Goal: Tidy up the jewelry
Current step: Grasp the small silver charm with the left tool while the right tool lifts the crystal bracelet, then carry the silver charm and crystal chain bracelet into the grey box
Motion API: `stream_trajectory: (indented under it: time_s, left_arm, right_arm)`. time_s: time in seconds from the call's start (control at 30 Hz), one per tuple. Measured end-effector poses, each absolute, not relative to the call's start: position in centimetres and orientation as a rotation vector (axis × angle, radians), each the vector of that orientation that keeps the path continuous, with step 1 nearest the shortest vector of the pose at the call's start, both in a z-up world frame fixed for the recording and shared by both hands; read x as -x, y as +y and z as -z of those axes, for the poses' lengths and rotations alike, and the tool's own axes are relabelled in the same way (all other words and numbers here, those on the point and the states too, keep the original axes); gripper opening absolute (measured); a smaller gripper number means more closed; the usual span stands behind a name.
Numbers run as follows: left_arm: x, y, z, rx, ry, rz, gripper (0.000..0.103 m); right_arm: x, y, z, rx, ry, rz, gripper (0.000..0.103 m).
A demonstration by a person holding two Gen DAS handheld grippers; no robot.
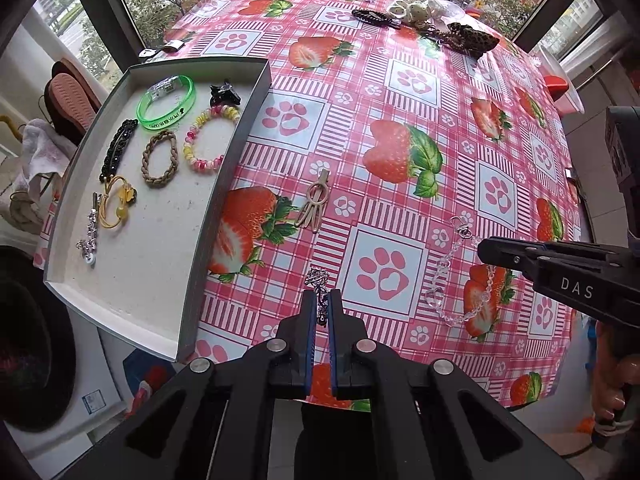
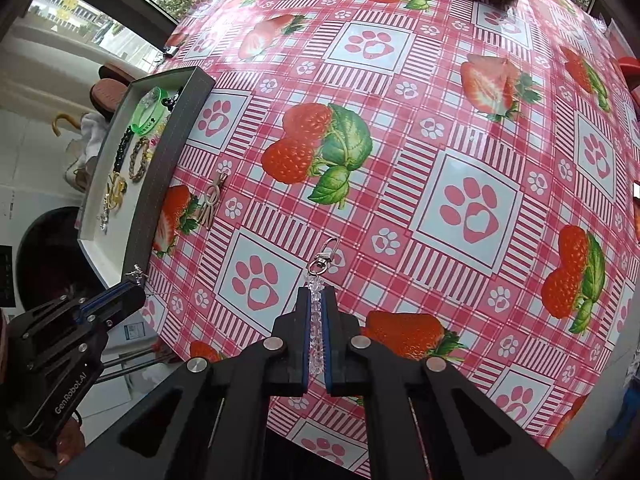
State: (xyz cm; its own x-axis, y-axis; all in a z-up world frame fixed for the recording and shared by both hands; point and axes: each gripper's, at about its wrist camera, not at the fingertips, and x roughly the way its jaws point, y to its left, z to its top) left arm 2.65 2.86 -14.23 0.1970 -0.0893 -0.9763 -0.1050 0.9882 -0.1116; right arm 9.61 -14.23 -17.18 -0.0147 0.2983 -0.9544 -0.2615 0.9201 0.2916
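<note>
Grippers first: your left gripper [image 1: 321,300] is closed on a small silver chain piece [image 1: 318,280], whose tangled end pokes out above the blue pads just over the desk's near edge. Your right gripper [image 2: 319,296] is clamped on a clear crystal bead strand [image 2: 317,320]; the beads run down between its pads, and the silver swivel clasp [image 2: 325,258] sticks out past the fingertips. From the left wrist view you can see the rest of that strand [image 1: 460,280] hanging in a loop below the right gripper's black jaws, over a strawberry printed on the cloth.

Beyond your left gripper, a beige hair clip [image 1: 314,204] lies on the red checked strawberry-and-paw tablecloth [image 1: 400,92], just beside the grey tray [image 1: 224,184]. The tray sits at the desk's left edge, partly overhanging it. Inside it you have a green bangle [image 1: 168,104], a black claw clip [image 1: 225,94], a pink and yellow bead bracelet [image 1: 208,138], a brown braided hair tie [image 1: 159,159], a black beaded barrette [image 1: 118,148], a yellow hair tie [image 1: 116,204] and a silver chain charm [image 1: 89,240].

At the desk's far side lie a dark braided bracelet [image 1: 374,18], a cream flower-shaped piece [image 1: 412,6] and a leopard-print bow [image 1: 474,38], all close together and well apart from the tray
</note>
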Motion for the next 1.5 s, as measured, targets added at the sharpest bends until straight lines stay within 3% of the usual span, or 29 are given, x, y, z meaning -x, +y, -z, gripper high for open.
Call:
stream_trajectory:
  time_s: [0.6,0.93,1.5]
  left_arm:
    - [-4.0,3.3,9.4,0.135,1.32,-0.07,0.012]
    - [-5.3,5.0,10.1,0.093,1.317,0.032,0.012]
    - [-3.6,16.4,10.5,0.092,1.296,0.026,0.012]
  right_arm:
    - [-10.8,-14.9,13.2,-0.046,1.501,-0.483,0.005]
    - [-11.2,-14.3,12.0,-0.102,1.461,-0.397,0.005]
    - [-9.3,-6.2,9.7,-0.155,1.408,-0.327,0.005]
